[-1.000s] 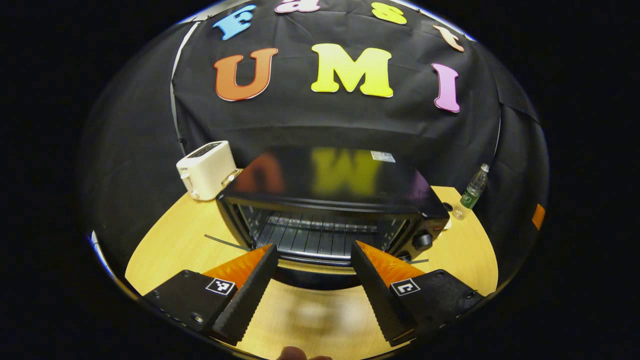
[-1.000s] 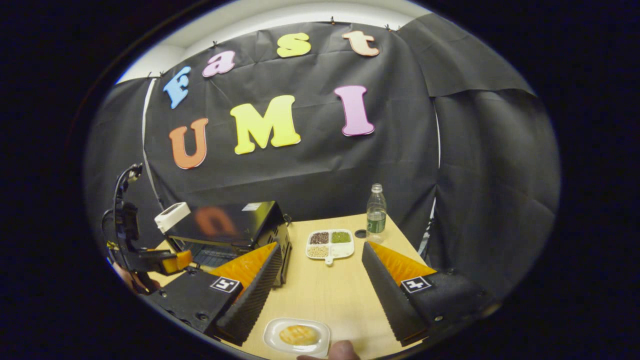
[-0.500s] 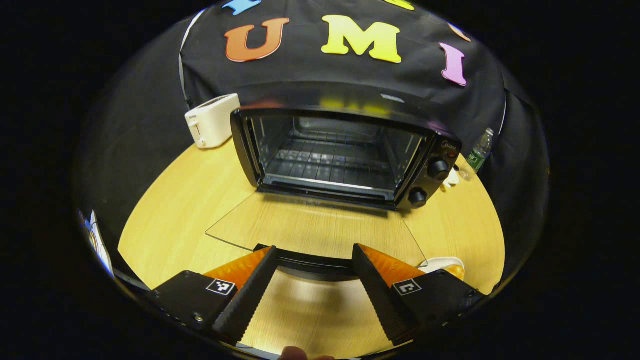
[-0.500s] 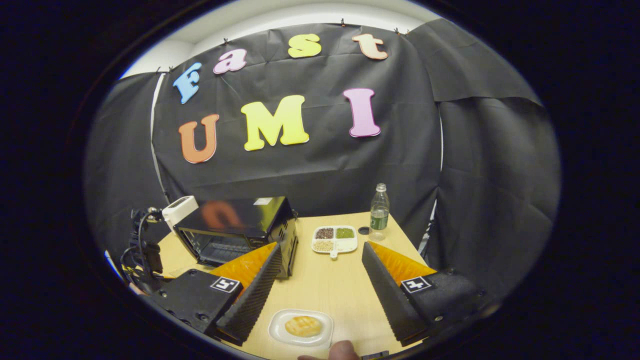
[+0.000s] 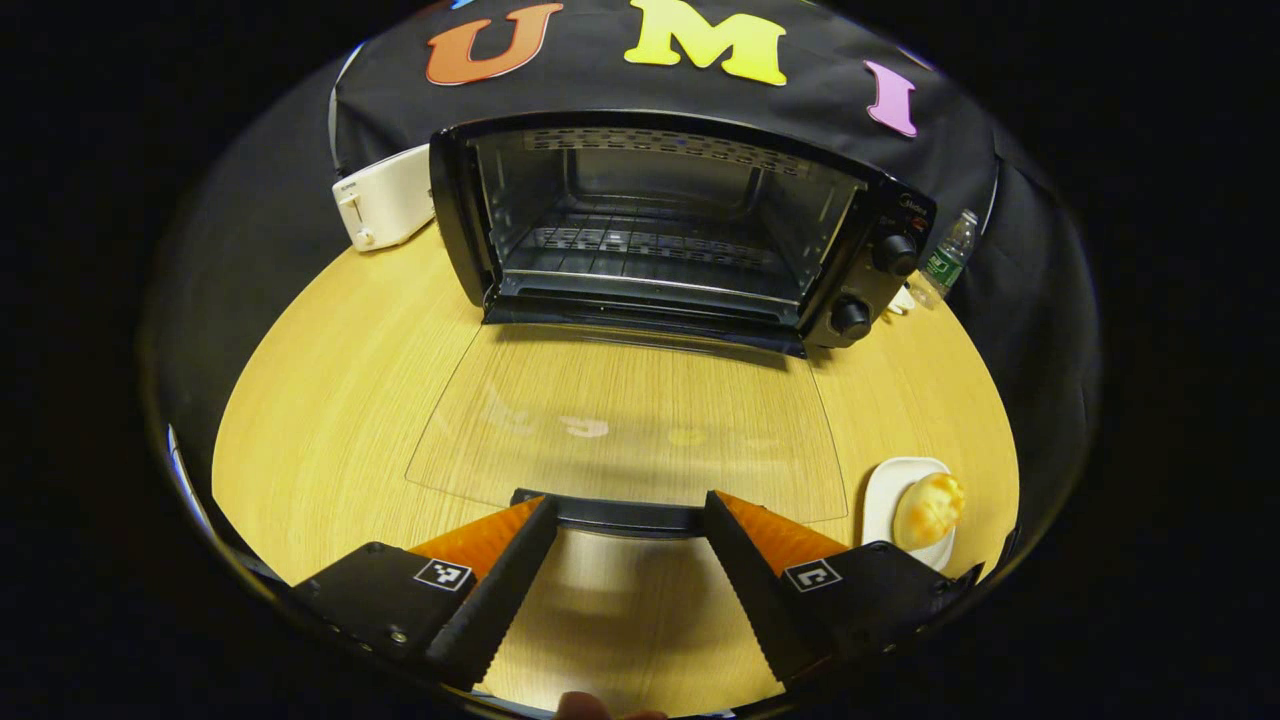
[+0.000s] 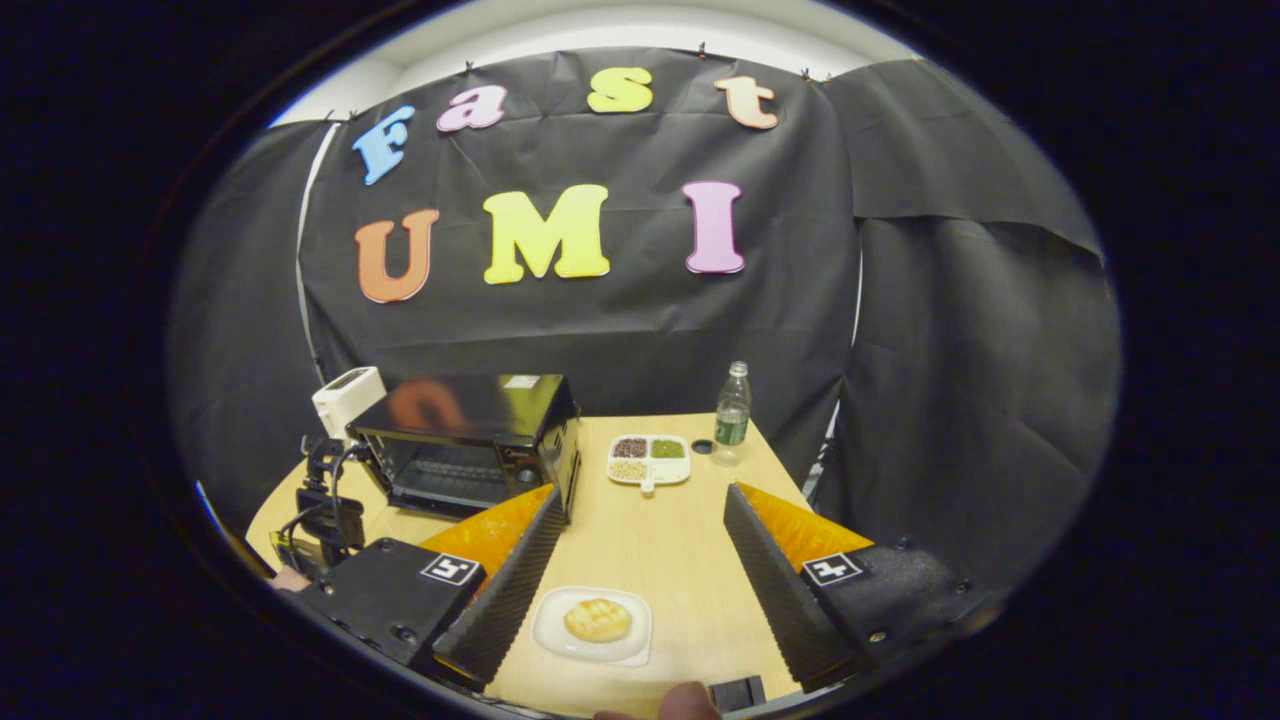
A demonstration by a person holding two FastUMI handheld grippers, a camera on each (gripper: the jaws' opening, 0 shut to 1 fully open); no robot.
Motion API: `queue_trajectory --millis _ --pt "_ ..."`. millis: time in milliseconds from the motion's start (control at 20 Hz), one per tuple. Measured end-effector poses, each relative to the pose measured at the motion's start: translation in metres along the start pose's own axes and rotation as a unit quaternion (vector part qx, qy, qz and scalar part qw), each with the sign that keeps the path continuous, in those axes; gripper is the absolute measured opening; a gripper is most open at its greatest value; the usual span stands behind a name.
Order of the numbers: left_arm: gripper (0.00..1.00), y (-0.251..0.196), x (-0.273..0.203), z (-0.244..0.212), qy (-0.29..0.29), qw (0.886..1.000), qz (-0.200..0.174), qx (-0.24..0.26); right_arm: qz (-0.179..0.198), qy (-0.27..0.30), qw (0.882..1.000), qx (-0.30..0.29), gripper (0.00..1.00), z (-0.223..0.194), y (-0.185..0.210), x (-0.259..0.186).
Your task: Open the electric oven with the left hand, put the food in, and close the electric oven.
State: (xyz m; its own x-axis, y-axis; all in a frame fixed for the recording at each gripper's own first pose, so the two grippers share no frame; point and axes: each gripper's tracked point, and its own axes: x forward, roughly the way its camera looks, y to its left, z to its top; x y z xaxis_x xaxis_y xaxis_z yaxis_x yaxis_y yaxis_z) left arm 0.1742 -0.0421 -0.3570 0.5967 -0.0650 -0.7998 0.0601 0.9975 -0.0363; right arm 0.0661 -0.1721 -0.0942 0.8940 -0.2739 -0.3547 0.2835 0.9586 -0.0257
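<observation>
Left gripper (image 5: 625, 515) has pulled oven door (image 5: 630, 425) flat — fully open.

- The oven (image 5: 660, 225) mouth is seen fully open; the rack inside is bare.
- The glass door (image 5: 625, 425) is laid flat over the surface (image 5: 330, 380) before the mouth, so entry is had from above the door.
- The door handle (image 5: 620, 515) is spanned by the left tool (image 5: 625, 520), its fingers spread wide.
- Bare surface is seen left of the door.
- A toaster (image 5: 385, 195) stands beside the oven's left wall.
- A plate with a bun (image 6: 595, 622) lies between the right tool's (image 6: 640, 520) parted fingers, untouched.
- A bottle (image 6: 733, 410) and a divided tray (image 6: 648, 458) stand well behind.
</observation>
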Motion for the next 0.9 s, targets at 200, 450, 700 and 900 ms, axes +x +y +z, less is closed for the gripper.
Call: queue_trajectory --millis 200,450,700,900 --pt "0.88 0.007 -0.004 -0.005 -0.014 1.0 -0.016 0.023 -0.023 0.002 1.0 -0.005 1.0 -0.01 0.006 -0.037" --pt "0.95 0.011 -0.03 -0.01 -0.039 0.997 -0.059 0.02 -0.051 0.005 0.999 -0.004 1.0 -0.027 0.012 -0.078" --pt "0.95 0.022 -0.084 -0.004 -0.103 0.991 -0.072 0.052 -0.044 0.023 0.999 0.012 1.0 -0.053 0.028 -0.093" --pt "0.95 0.033 -0.14 -0.001 -0.152 0.985 -0.071 0.033 -0.03 0.056 0.998 0.028 1.0 -0.086 0.043 -0.083"
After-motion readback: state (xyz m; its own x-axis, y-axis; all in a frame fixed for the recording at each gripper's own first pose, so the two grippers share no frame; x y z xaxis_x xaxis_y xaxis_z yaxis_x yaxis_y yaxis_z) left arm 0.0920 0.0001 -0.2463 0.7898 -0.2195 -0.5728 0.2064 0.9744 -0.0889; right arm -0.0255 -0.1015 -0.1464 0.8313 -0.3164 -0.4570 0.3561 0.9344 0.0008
